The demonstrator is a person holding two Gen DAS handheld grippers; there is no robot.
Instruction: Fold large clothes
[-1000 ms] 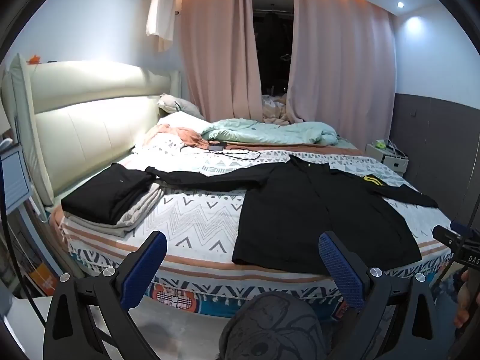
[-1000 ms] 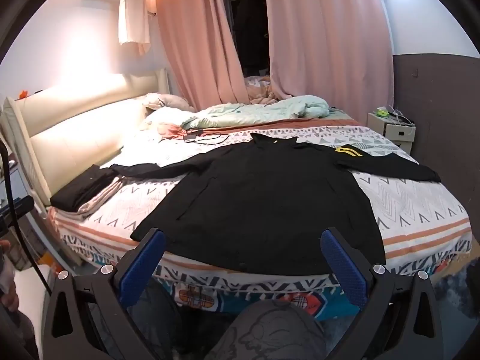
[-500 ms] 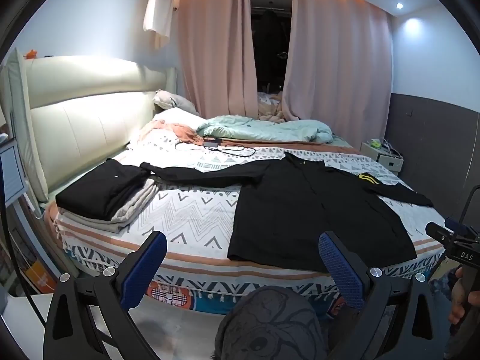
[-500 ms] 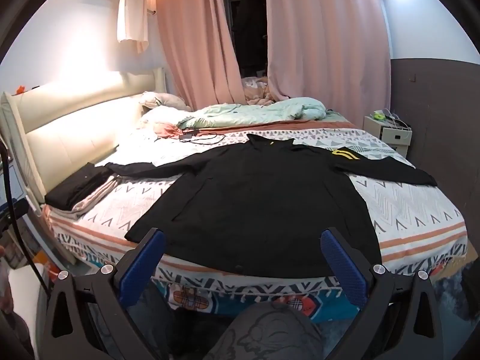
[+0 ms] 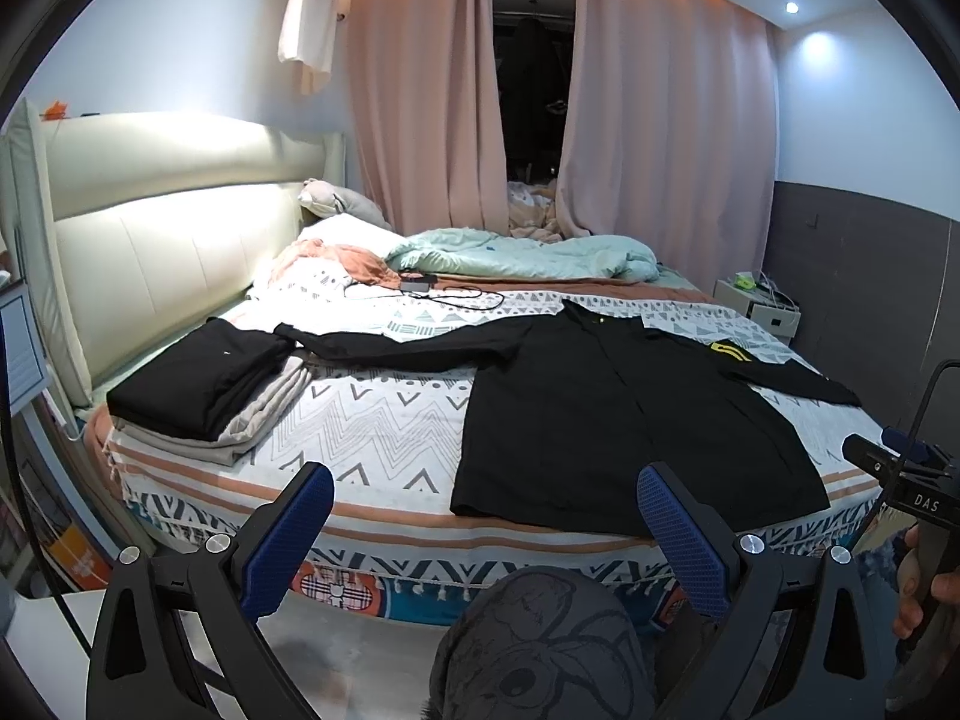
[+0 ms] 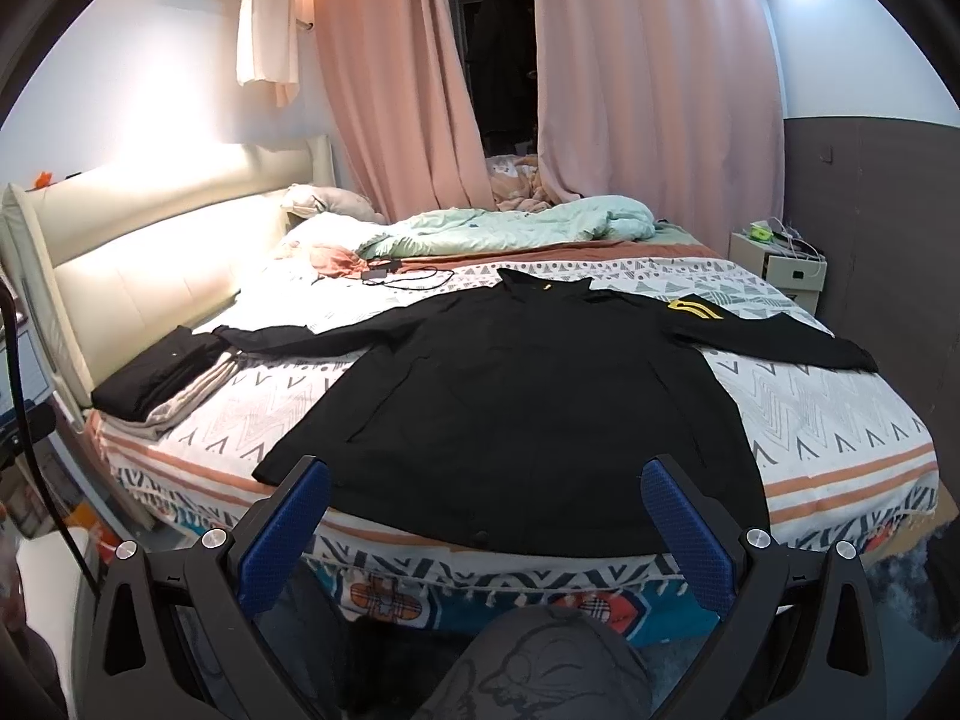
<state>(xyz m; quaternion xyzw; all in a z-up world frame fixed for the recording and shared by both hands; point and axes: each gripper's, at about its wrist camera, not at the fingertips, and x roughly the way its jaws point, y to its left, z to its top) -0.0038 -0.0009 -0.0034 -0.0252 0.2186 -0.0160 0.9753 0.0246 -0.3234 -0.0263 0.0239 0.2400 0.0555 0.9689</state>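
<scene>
While the black long-sleeved jacket lies flat, sleeves outstretched, hem at the bed's near edge, we hold left gripper and right gripper spread empty; best pinch a cuff cleanly, folding inward without dragging the body.

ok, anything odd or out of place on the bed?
Only clutter: a black cable trails loose across the sheet behind the spread black jacket, and a pink garment lies crumpled by the pillows. The jacket lies flat.
</scene>
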